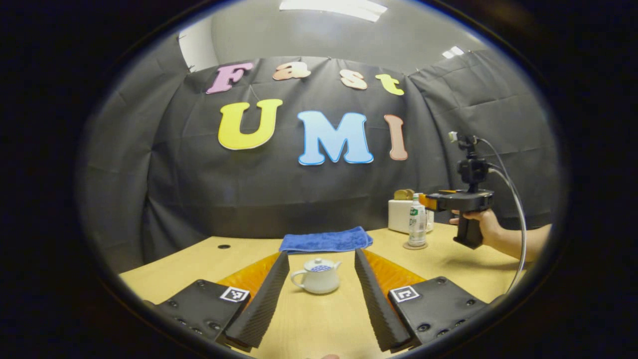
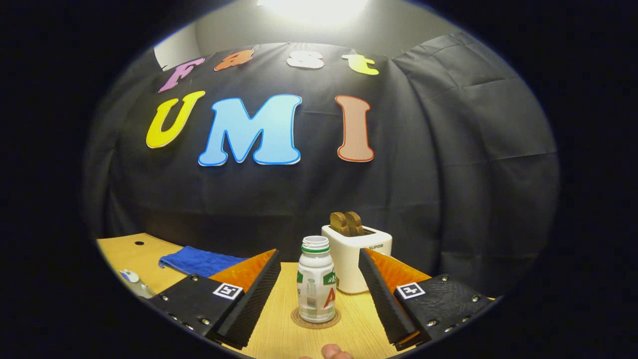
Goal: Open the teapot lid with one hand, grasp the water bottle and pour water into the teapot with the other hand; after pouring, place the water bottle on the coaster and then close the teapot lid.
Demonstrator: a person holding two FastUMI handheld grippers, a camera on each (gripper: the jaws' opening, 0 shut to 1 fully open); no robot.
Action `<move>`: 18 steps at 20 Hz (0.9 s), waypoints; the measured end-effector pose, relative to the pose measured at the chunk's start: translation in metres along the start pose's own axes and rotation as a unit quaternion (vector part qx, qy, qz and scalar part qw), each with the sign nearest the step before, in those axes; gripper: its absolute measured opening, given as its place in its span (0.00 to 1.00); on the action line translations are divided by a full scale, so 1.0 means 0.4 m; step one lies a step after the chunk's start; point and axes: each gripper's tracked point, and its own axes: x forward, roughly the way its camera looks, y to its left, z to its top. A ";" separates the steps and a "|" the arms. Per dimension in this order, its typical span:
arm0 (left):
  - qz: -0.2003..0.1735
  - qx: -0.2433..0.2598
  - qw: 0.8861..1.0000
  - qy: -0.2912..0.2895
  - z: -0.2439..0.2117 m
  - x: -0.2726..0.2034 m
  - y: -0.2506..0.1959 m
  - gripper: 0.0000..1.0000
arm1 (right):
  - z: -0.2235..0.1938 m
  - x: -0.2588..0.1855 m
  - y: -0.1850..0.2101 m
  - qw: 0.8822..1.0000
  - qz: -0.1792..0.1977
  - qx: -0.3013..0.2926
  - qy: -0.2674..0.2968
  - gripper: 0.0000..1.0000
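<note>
Table [image 1: 319,319]: teapot [image 1: 318,275] lidded; water bottle [image 2: 316,286] label half-hidden, capless.

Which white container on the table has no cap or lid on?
The water bottle on the coaster: its mouth is open, while the teapot has its lid on.

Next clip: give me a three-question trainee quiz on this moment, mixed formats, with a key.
1. True or false: the teapot has its lid on.
2. Multiple choice: the water bottle stands on A) the blue towel B) the coaster C) the toaster.
3. Fill in: the left gripper and the right gripper are both ____, with nothing held.

Key: 1 true; 2 B; 3 open.
</note>
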 end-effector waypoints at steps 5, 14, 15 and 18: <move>0.002 -0.005 1.000 0.015 -0.059 0.063 -0.099 0.94 | -0.052 -0.333 0.133 0.999 0.042 0.012 -0.001 0.96; 0.065 0.001 0.997 0.040 -0.133 0.034 -0.117 1.00 | -0.211 -0.430 0.262 0.996 0.068 0.007 0.055 0.96; 0.068 -0.001 0.997 0.040 -0.125 0.032 -0.119 1.00 | -0.206 -0.435 0.266 0.997 0.063 0.000 0.054 0.97; 0.079 0.001 0.996 0.039 -0.120 0.025 -0.117 1.00 | -0.203 -0.458 0.288 0.995 0.080 0.005 0.052 0.95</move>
